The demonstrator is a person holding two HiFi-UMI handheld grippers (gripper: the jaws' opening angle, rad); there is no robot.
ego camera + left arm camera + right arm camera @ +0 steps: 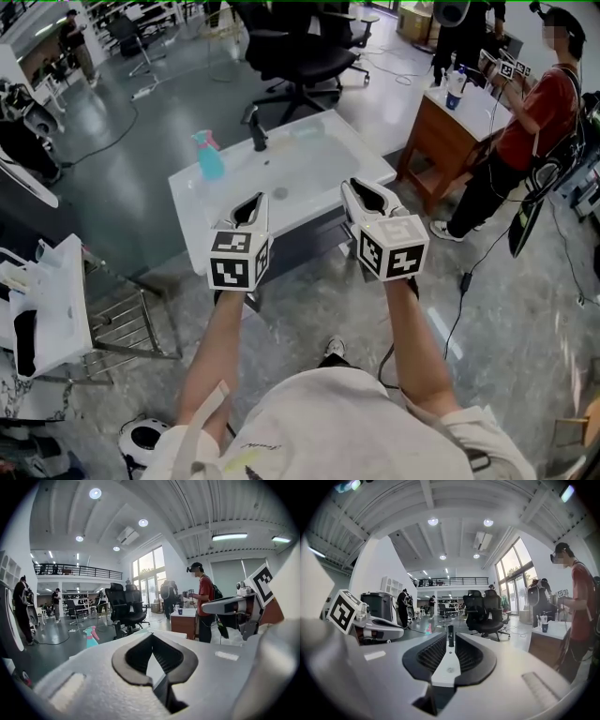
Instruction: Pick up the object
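left tongs (251,208), right tongs (367,195): 2 | white table (319,155): 1 | spray bottle (208,156): 1 | black faucet (256,128): 1

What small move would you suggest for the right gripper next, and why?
I would probably ease the right gripper forward over the table toward the black object. Its jaws stand slightly apart with nothing held, and the right gripper view shows the object lined up in their gap, but well ahead of the tips.
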